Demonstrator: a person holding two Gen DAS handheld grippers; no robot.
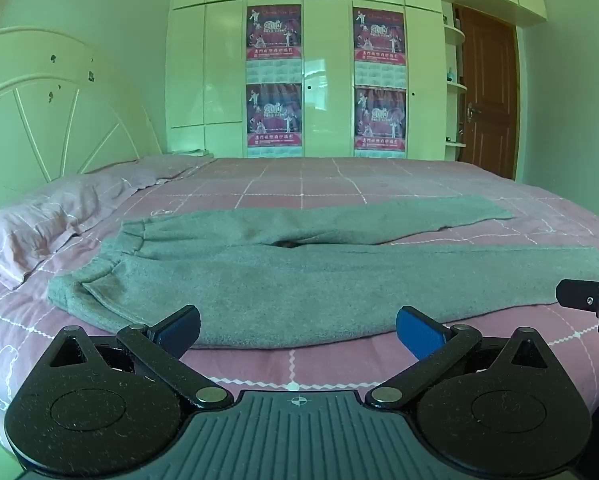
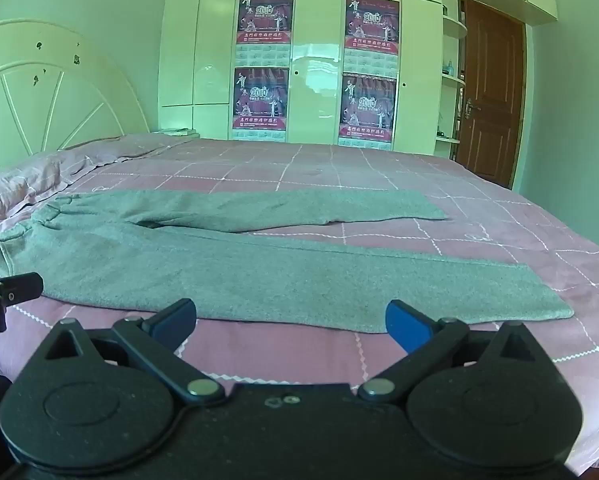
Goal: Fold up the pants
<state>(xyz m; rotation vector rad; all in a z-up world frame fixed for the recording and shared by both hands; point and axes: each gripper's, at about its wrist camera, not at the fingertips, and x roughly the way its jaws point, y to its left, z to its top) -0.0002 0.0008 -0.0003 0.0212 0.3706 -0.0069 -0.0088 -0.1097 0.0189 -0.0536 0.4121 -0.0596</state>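
Hovering just short of the near edge of the pants (image 1: 299,280), the left gripper (image 1: 297,330) has its jaws spread wide with nothing between them; the right gripper (image 2: 291,322) matches it, also wide and empty. Ahead of both, the grey pants lie flat across the pink checked bedspread (image 2: 479,216), waistband toward the left gripper, cuffs beyond the right. A shallow pinch could catch only the top layer, so the near leg would peel apart or drag the bedspread along. Farther off stand the pillow (image 1: 39,232) and wardrobe (image 1: 327,60).
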